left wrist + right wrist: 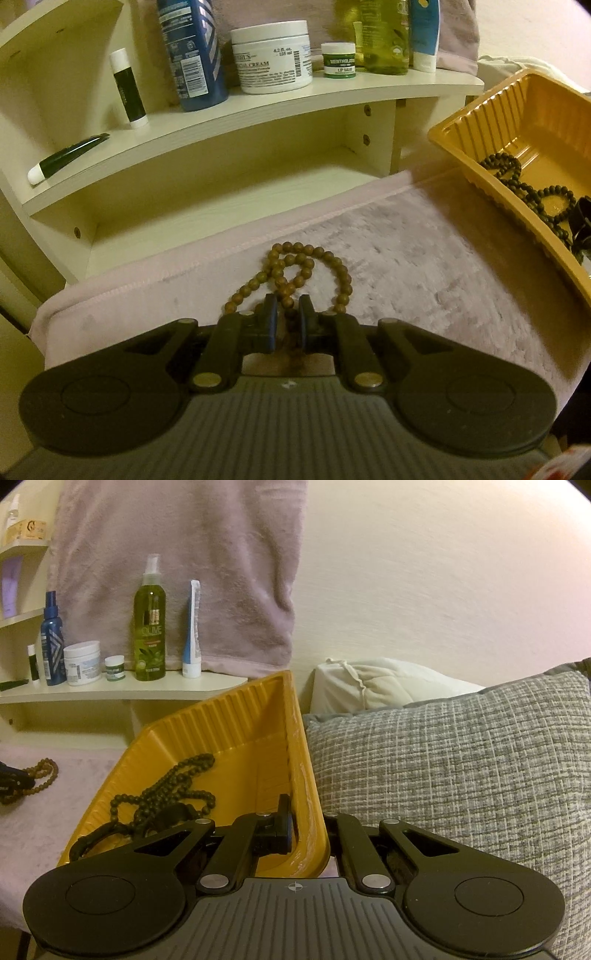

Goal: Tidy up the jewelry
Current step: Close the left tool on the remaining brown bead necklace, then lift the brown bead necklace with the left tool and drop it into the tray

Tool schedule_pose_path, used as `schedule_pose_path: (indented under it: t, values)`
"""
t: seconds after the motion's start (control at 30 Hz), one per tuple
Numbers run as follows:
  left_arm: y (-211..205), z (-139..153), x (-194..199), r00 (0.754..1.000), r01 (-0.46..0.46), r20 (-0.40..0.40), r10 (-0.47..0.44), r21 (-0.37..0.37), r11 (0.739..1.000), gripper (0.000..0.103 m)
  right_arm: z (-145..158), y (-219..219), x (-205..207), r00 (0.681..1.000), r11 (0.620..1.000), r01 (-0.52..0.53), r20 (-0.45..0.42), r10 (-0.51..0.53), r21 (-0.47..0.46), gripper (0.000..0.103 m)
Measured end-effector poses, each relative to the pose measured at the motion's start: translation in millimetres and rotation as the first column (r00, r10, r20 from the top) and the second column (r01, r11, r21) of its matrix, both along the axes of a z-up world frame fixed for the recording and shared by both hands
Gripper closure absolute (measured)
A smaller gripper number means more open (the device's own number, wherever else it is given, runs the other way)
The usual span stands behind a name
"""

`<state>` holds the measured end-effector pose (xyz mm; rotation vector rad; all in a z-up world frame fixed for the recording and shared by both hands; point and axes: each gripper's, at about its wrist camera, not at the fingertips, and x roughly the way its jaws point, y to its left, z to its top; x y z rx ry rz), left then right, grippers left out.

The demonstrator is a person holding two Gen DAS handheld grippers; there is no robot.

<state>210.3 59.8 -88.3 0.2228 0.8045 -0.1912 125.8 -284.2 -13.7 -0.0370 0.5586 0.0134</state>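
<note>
A brown bead necklace [303, 266] lies looped on the pink fleece cover [424, 266]. My left gripper [289, 317] is down over its near end, and its jaws are shut on one strand of the beads. From the right wrist view, the same necklace [44, 771] sits at the far left. A yellow ribbed tray [480, 122] holds a dark bead necklace [517, 173] and a black band [581, 218]. My right gripper [306, 827] is shut on the tray's [221, 731] right wall, with one finger inside and the other hidden outside. The dark beads [173, 786] lie in the tray's left half.
A cream shelf unit [332, 96] stands behind the cover, carrying a blue bottle [192, 55], a white cream jar [273, 55], a small green jar [338, 59], an olive bottle [149, 627] and tubes. A grey woven pillow [443, 760] presses against the tray's right side. A pink towel [177, 572] hangs behind.
</note>
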Motion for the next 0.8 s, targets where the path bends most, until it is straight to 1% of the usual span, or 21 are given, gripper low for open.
schedule_pose_path:
  t: [0.1, 0.2, 0.37, 0.5, 0.57, 0.67, 0.8]
  values:
    - [-1, 5, -2, 1.000, 0.008, 0.011, -0.008, 0.001, 1.000, 0.097, 0, 0, 0, 1.000, 1.000, -0.001, 0.000, 0.001, 0.000, 0.098]
    - [0, 19, -7, 0.998, 0.023, 0.052, -0.022, -0.007, 1.000, 0.097, 0, -1, 0, 1.000, 1.000, -0.002, 0.001, 0.002, 0.002, 0.098]
    - [3, 58, -13, 0.991, 0.055, 0.128, -0.051, -0.034, 0.998, 0.097, 1, 0, -1, 1.000, 1.000, -0.004, 0.007, 0.004, 0.006, 0.098]
    - [5, 93, -12, 0.984, 0.078, 0.168, -0.066, -0.064, 0.995, 0.097, 1, 0, -3, 1.000, 1.000, -0.006, 0.012, 0.006, 0.009, 0.098]
    - [5, 108, -11, 0.979, 0.088, 0.190, -0.075, -0.063, 0.994, 0.097, 1, 0, -3, 1.000, 1.000, -0.005, 0.013, 0.005, 0.010, 0.098]
    - [6, 126, -10, 0.975, 0.104, 0.206, -0.086, -0.074, 0.992, 0.097, 2, 0, -4, 1.000, 1.000, -0.005, 0.016, 0.005, 0.014, 0.098]
    - [6, 142, -10, 0.969, 0.118, 0.226, -0.096, -0.085, 0.989, 0.097, 2, 2, -4, 1.000, 1.000, -0.006, 0.020, 0.005, 0.018, 0.098]
